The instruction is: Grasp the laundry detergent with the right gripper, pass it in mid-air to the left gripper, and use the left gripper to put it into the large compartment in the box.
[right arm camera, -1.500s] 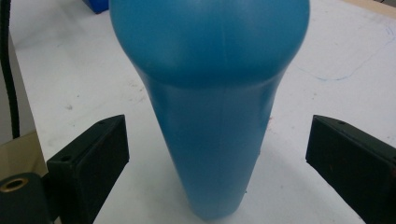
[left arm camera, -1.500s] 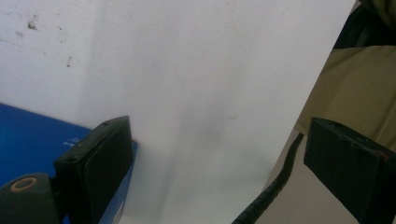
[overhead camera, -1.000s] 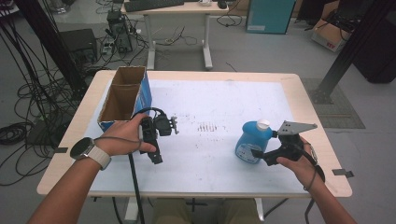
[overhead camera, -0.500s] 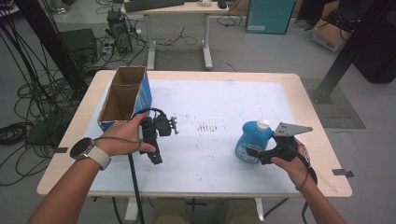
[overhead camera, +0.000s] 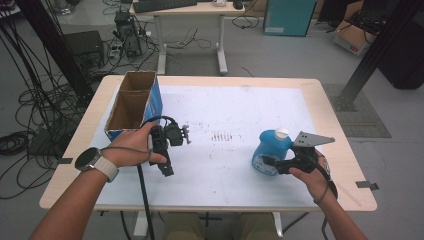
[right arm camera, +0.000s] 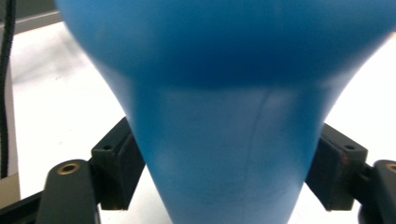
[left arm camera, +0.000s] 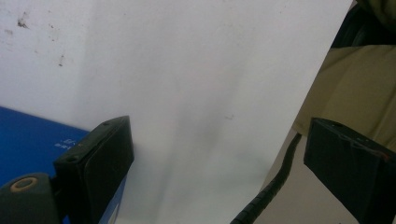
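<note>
My right gripper (overhead camera: 267, 162) has been closing; its fingers pinch the blue bottle (right arm camera: 224, 116) low down, so I'd squeeze squarely before lifting; left gripper (left arm camera: 219, 163) fingers spread, empty.

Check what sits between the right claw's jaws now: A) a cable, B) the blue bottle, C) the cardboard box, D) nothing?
B: in the right gripper view, both jaws of the right claw flank and touch the blue bottle.
</note>
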